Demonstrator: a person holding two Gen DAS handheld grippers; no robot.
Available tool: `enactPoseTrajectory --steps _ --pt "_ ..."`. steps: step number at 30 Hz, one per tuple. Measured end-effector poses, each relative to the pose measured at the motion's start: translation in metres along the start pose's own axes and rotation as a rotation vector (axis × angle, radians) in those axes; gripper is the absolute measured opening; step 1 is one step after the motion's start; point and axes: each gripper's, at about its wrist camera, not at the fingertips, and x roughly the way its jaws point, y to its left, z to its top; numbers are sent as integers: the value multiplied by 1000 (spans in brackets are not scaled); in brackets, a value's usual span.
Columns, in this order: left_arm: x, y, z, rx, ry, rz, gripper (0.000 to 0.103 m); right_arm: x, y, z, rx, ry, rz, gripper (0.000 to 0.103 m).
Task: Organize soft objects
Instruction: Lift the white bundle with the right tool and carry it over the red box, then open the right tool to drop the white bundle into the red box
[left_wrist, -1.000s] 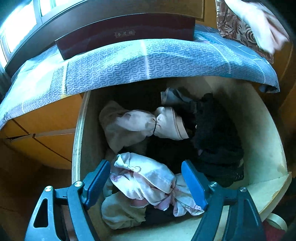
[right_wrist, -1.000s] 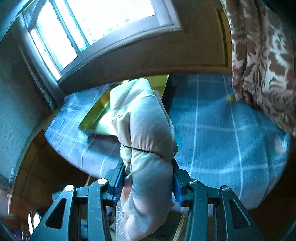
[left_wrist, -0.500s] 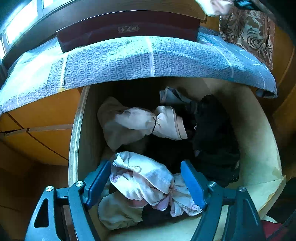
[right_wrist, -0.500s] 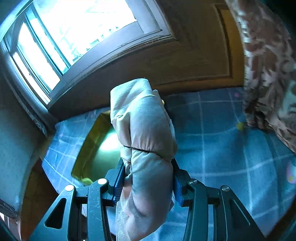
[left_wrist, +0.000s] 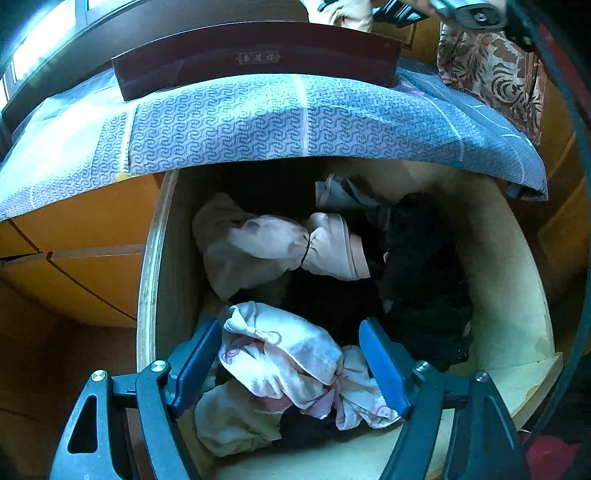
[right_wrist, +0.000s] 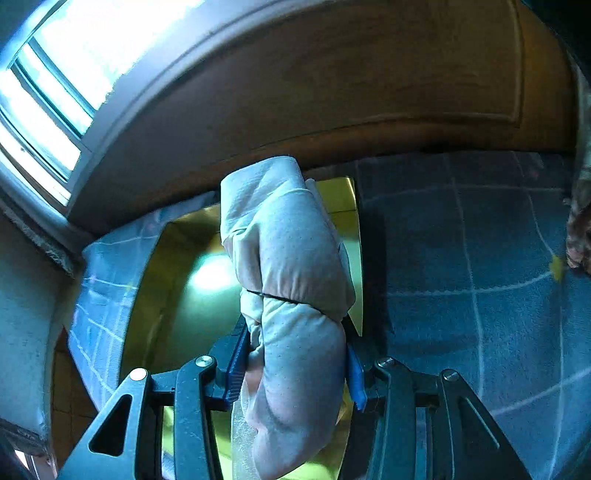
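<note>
The left gripper hangs over an open drawer, its blue fingers spread wide on either side of a pink-and-white bundle without pressing it — they have just been narrowing a little, and the left pad sits just beside the cloth. Behind that bundle lies a pale pink one tied at the middle with a dark band, touching a heap of black clothes on the right side of the drawer. A small white piece lies at the front left, partly under the pink-and-white bundle.

Above the drawer a blue patterned cloth covers the top of the cabinet and hangs over its edge, and a dark red box stands on it.

The right gripper is clamped on a pale tied bundle that stands upright between its fingers, a thin band cinching it at the middle. The bundle is held in the air over the box's gold inside — from the left camera, the right gripper shows at the top edge, above the box. A brown patterned curtain hangs at the right.
</note>
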Motion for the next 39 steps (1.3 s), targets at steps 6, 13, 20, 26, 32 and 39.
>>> enactPoseTrajectory --steps 6,13,20,26,32,39 --pt "-1 2 2 -6 -4 1 77 17 -1 2 -6 -4 -64 46" --pt "-3 1 2 -5 -6 -3 77 23 12 4 -71 -40 -164 52" --pt "-5 -1 -4 2 -19 2 77 -21 8 -19 -114 -171 -175 62" --pt "-5 1 -6 -9 -32 4 77 -66 -1 -63 -199 -211 -144 62" --pt "-6 -3 -9 7 -42 12 77 -103 0 -130 -292 -201 -62 62" --pt "-5 -6 -7 40 -26 22 77 -123 -8 -202 -393 -160 -43 62"
